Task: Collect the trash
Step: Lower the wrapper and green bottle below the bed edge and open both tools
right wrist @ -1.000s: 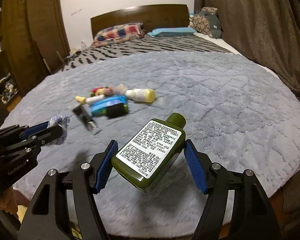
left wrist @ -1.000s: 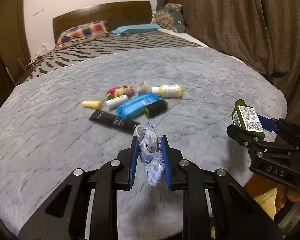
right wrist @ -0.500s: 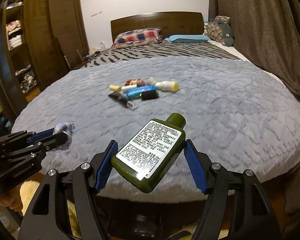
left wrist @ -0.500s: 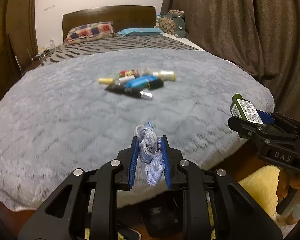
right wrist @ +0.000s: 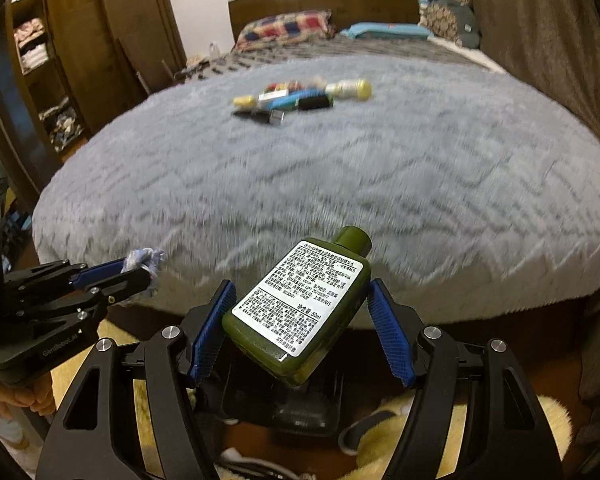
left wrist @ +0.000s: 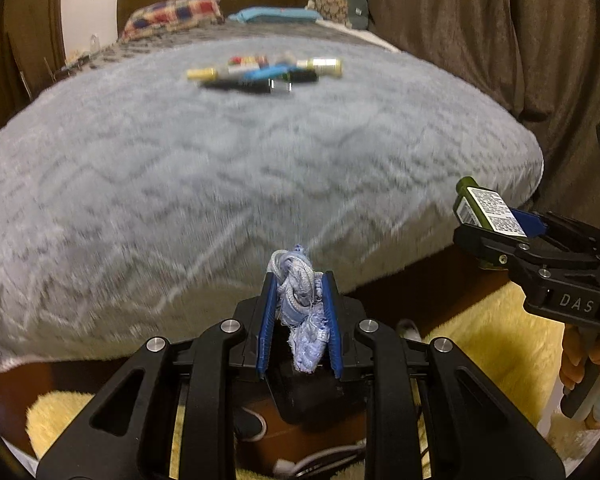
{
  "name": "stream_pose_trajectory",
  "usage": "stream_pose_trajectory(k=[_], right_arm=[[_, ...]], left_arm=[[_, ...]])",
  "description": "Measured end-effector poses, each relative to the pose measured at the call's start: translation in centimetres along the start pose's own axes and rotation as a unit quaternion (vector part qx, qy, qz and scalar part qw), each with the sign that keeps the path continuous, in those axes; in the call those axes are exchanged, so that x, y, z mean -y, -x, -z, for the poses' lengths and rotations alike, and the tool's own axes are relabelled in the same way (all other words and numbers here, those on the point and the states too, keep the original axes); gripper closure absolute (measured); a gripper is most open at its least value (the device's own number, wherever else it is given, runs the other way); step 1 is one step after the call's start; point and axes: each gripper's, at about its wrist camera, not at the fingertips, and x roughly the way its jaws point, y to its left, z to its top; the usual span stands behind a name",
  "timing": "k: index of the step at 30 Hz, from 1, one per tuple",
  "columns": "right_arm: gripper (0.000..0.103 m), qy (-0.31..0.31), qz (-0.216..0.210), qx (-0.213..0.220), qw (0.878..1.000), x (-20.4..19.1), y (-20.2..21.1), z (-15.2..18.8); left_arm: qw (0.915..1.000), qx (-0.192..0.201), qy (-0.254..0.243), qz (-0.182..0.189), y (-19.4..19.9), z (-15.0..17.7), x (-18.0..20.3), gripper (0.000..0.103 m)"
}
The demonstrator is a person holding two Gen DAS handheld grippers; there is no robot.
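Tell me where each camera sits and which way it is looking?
Left wrist: sits on the left gripper, which pinches a bluish crumpled scrap; faces the grey blanket; a hand shows.
Right wrist: sits on the right gripper, which grips a green bottle; faces the same bed.
Both share the blanket, the pile of small items, and each other's gripper.

Both tongs (left wrist: 299,304) (right wrist: 300,316) clamped, tilted downward
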Motion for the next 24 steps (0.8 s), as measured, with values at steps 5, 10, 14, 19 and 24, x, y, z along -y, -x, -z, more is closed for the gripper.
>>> stream_pose_trajectory(k=[5,10,14,19,24], right_arm=[[0.034,-0.002,-0.004,-0.041,0.999,0.1,-2.7,1.6],[0.034,-0.004,-0.002,-0.071,0.997,0.1,-4.8,2.9],[0.034,-0.008,0.0,-0.095,0.995,0.2,-6.5,3.9],[0.034,-0.013,-0.007,-0.129,0.992,0.1,-8.7,5.4],[0.034,-0.023,-0.012,-0.157,0.987,0.2,-10.5,6.4]], left_arm=[[0.9991,-0.042,0.01,0.006,-2.7,2.2,-0.5,0.081],[0.9965,-0.082,0.012,0.016,-5.3,4.2,-0.6,0.081],[0.9937,-0.109,0.016,0.022,-7.1,5.4,-0.7,0.081],[0.9891,-0.142,0.023,0.031,-9.3,7.2,-1.0,0.081],[0.9846,-0.167,0.029,0.041,-11.0,8.1,-1.3,0.081]])
